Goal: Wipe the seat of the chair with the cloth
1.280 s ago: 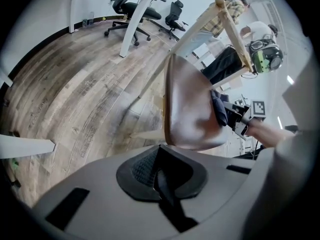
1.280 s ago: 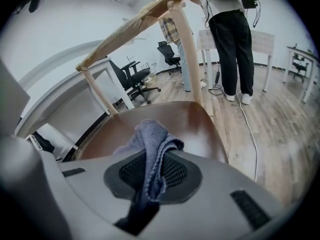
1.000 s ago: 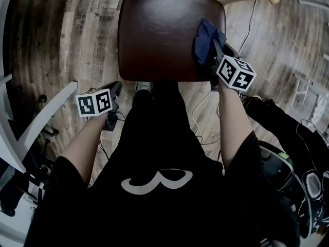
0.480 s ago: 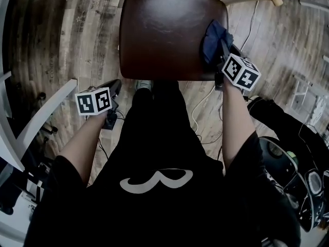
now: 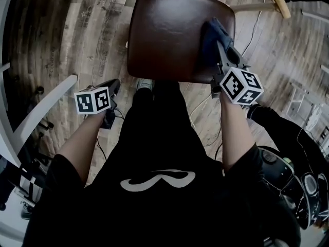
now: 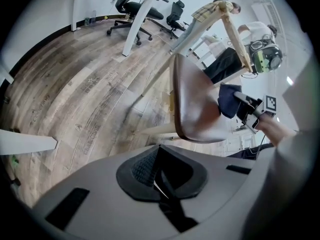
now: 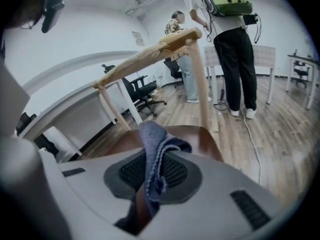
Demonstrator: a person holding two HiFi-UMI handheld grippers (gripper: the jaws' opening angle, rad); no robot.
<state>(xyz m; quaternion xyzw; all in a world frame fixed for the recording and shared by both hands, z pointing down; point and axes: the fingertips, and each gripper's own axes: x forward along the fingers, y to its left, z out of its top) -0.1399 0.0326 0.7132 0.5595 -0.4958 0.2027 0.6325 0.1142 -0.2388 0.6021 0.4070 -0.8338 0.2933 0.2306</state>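
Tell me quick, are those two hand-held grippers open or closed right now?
Left hand-held gripper: closed, empty.
Right hand-held gripper: closed on the blue cloth.

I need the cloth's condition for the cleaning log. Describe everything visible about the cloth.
The cloth is dark blue, soft woven fabric with a lighter stitched edge, crumpled into a bunch rather than spread flat. The right gripper is shut on it, its fingers pinching one fold so the rest rises above them. It rests on the right part of the glossy brown chair seat, near the edge.
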